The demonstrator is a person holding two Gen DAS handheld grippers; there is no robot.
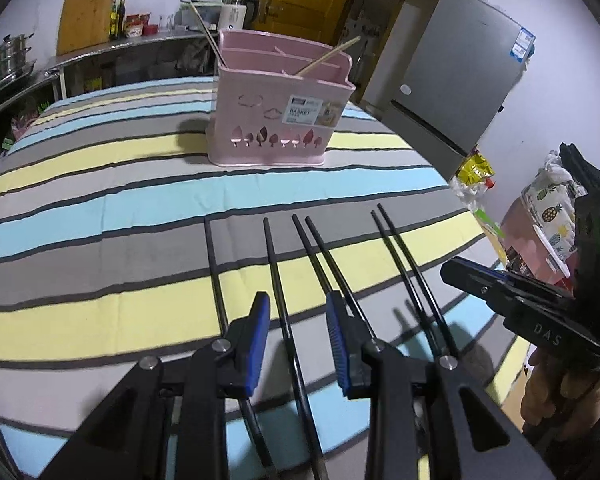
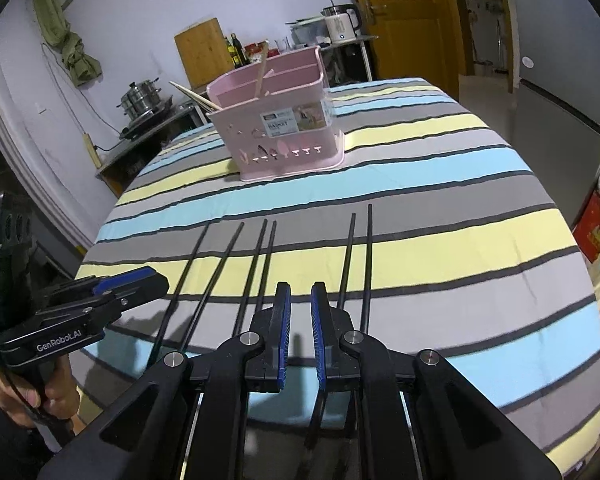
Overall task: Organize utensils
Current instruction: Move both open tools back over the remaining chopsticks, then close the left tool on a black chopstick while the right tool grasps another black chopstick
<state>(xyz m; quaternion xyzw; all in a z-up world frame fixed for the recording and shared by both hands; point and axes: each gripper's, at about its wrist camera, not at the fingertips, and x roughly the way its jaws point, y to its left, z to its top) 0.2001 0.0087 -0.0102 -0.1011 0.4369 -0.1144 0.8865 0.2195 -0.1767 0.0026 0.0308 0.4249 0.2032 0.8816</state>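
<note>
Your striped tablecloth (image 1: 100, 208) covers the whole table, with bands of blue, yellow and grey running across it from side to side. Toward the far edge stands the pink utensil basket (image 1: 280, 116), upright, with leaf-shaped cutouts along its base and a label on its front; a few pale wooden chopsticks (image 1: 328, 56) lean out of its compartments at a tilt. Along the near edge lie your six black chopsticks (image 1: 320, 248), thin and glossy, their long axes running from the near edge toward the basket and their tips pointing at it, spread as two singles and two close pairs. Your left gripper (image 1: 298, 312) hovers over the middle of that row with its blue-padded jaws spread apart, one chopstick lying on the cloth in the gap below. Your right gripper (image 2: 300, 300) sits with its jaws parted by a narrow gap and nothing between them, just left of the rightmost pair. Only the left view shows the grey refrigerator (image 1: 460, 80) beyond the right edge; only the right view shows the green cloth (image 2: 64, 40) hanging on the wall.
</note>
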